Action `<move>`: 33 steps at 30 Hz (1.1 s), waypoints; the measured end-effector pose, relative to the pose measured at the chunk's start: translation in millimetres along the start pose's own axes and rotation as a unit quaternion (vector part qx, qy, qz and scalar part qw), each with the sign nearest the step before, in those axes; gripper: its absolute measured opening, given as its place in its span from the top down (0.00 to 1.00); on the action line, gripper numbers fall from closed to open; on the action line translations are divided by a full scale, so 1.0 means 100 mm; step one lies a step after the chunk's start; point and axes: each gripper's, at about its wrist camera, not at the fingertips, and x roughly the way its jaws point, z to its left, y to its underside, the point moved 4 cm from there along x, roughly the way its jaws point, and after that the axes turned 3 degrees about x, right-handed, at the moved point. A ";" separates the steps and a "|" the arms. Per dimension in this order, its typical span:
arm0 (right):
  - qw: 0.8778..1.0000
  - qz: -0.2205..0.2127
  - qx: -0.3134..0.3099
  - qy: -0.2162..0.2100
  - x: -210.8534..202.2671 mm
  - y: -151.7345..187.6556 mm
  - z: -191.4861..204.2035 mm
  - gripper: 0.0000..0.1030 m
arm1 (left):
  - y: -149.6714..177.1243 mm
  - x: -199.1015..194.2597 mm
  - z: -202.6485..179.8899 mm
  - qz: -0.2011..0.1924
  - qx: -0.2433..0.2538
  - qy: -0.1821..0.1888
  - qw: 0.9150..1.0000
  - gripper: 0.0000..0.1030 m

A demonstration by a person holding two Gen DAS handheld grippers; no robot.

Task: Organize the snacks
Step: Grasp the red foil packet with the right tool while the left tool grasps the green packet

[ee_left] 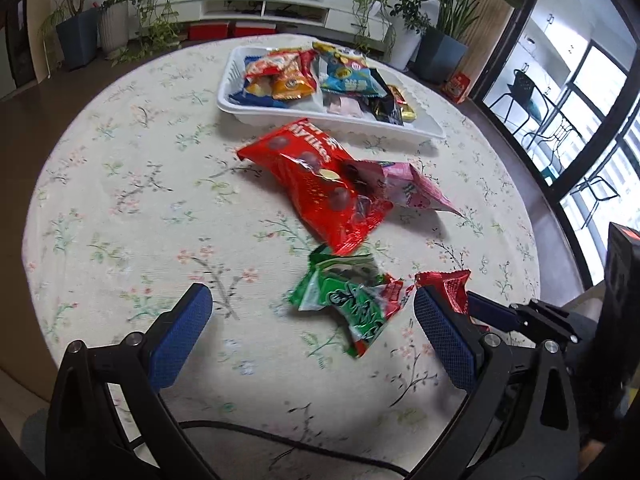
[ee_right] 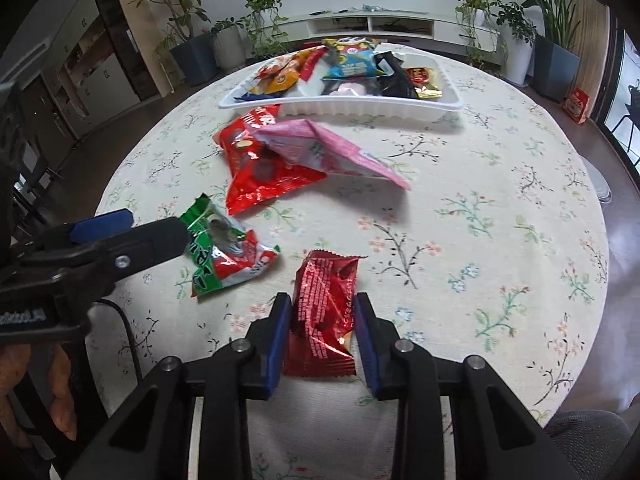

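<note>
Lengthwise between right tongs (ee_right: 322, 312) — red packet (ee_right: 324, 304), pinched, pointing away; left tongs (ee_left: 312, 312) wide.

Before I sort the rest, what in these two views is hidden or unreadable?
- White plastic tray: lower packets buried under the top ones, both views.
- Small dark-red foil packet: sides covered by the right tongs; in the left view, mostly behind a blue pad.
- Crumpled green packet: print blurred.
- Pink packet: partly behind the big red bag.

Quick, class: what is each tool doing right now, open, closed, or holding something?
Left tool: open, holding nothing, above the green snack packet.
Right tool: closed on the small red snack packet.
</note>
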 end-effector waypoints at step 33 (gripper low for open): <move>1.000 -0.026 0.006 -0.006 -0.04 0.07 -0.11 0.55 | -0.01 0.37 -0.25 0.023 0.038 0.037 0.998 0.67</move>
